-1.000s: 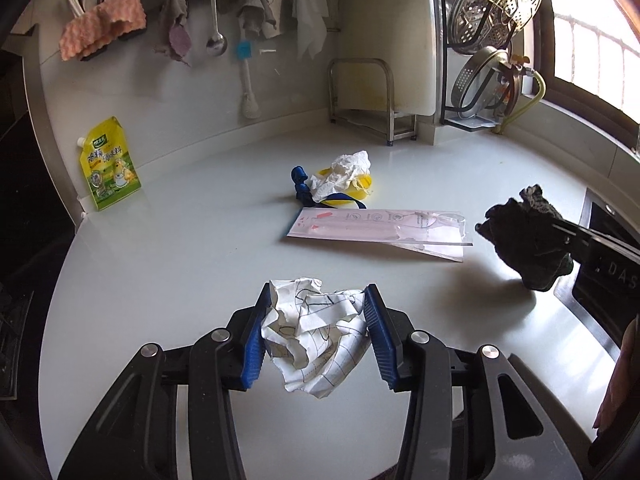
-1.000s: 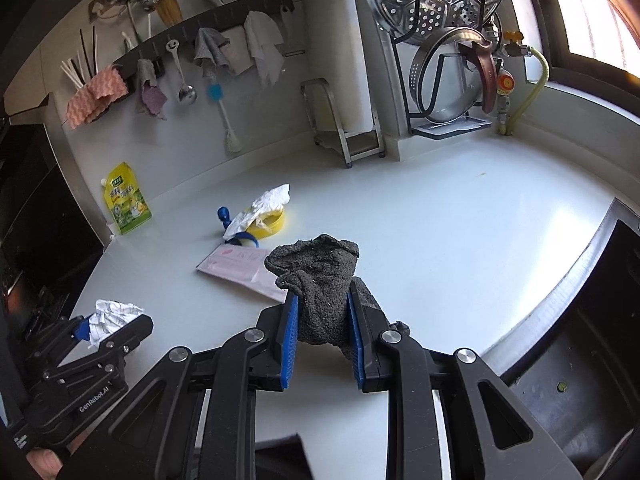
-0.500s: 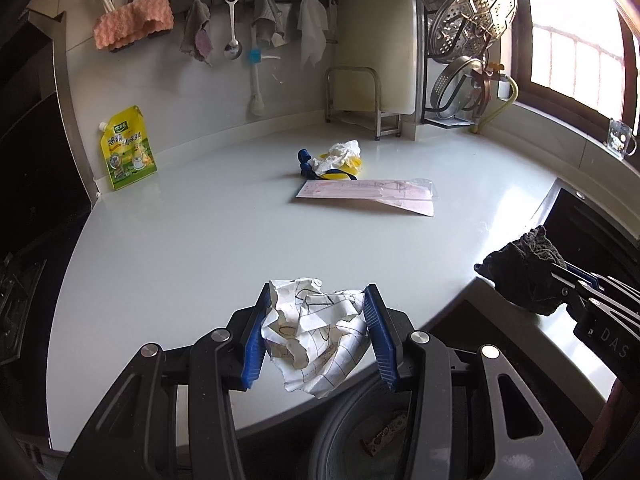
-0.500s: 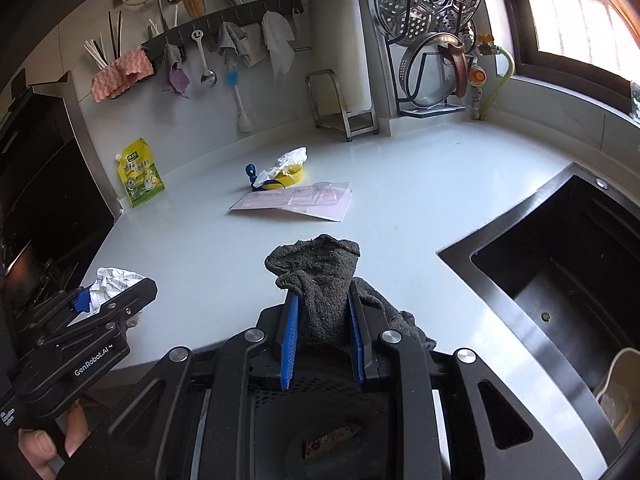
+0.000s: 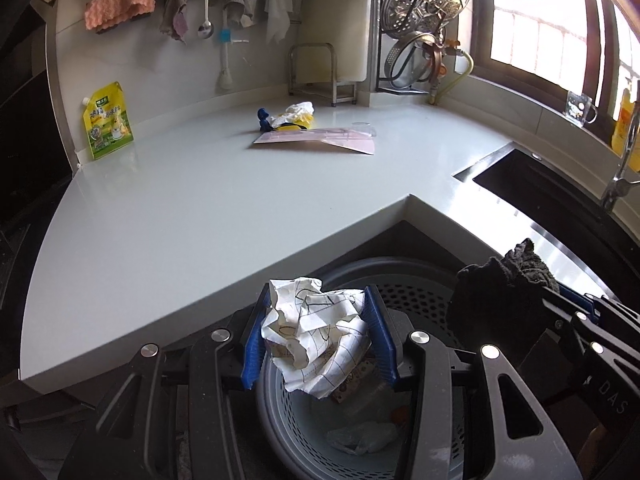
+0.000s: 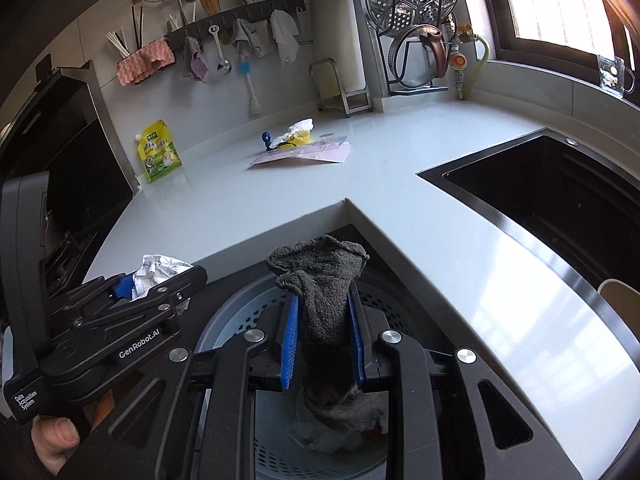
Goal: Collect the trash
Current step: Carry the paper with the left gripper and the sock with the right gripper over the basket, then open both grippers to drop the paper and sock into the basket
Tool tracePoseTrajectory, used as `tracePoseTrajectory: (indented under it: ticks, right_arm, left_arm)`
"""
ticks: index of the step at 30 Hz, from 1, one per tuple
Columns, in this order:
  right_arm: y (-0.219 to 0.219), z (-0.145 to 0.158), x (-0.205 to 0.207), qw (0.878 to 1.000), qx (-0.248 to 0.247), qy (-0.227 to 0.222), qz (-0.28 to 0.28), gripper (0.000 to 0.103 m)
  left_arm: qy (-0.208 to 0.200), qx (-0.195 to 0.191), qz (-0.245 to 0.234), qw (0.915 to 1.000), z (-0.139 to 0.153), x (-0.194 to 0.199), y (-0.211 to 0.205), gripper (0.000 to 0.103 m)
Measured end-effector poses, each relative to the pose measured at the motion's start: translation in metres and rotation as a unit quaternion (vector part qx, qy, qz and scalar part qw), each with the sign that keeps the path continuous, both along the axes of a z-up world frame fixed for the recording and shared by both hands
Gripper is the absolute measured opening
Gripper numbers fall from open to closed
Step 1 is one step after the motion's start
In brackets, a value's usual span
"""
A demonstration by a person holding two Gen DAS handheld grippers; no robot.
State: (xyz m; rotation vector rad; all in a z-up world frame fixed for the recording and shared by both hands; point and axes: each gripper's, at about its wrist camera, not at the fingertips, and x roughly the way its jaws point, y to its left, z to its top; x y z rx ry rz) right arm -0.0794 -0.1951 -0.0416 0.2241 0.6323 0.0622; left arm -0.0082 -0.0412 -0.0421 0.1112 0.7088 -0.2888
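Kitchen counter (image 5: 200, 208) corner, bin (image 5: 420, 280) below | left gripper (image 5: 316, 336) clamps paper wad (image 5: 316, 332) over bin, poised to drop | right gripper (image 6: 322, 334) pinches grey rag (image 6: 324, 288) likewise | more litter (image 5: 316, 132) remains on counter

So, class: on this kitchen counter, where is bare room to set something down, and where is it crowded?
Free: the broad counter stretch between the yellow pouch and the near edge, and the strip between the pink sheet and the sink. Crowded: the cluster of crumpled tissue, yellow tape and blue piece behind that sheet, and the back wall's metal rack.
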Motion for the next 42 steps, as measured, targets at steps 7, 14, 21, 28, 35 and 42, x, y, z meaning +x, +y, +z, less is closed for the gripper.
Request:
tracePoseTrajectory:
  ticks: [7,14,21,28,35,42]
  right_arm:
    - [0.004,-0.016,-0.017,1.0,-0.003,0.022,0.001,0.022]
    - [0.004,-0.027,-0.017,0.999,-0.004,0.039,0.002,0.022]
    - [0.002,-0.043,-0.01,0.998,0.01,0.065,0.0,0.022]
    - [0.001,-0.048,-0.006,0.997,0.012,0.072,0.001,0.022]
    - [-0.004,-0.05,-0.005,0.997,0.016,0.075,-0.007,0.023]
    - [-0.009,-0.047,-0.011,0.998,0.01,0.061,-0.025,0.048]
  left_arm:
    - [0.015,0.012,-0.01,0.9998,-0.016,-0.015,-0.003,0.044]
    - [0.04,0.011,-0.019,0.999,-0.03,-0.016,-0.005,0.044]
    - [0.063,0.008,-0.024,0.9977,-0.041,-0.011,-0.007,0.046]
    - [0.068,0.011,-0.023,0.9973,-0.044,-0.009,-0.009,0.048]
    - [0.073,0.011,-0.022,0.9971,-0.046,-0.009,-0.009,0.054]
    - [0.066,0.007,-0.013,0.9977,-0.043,-0.009,-0.006,0.077]
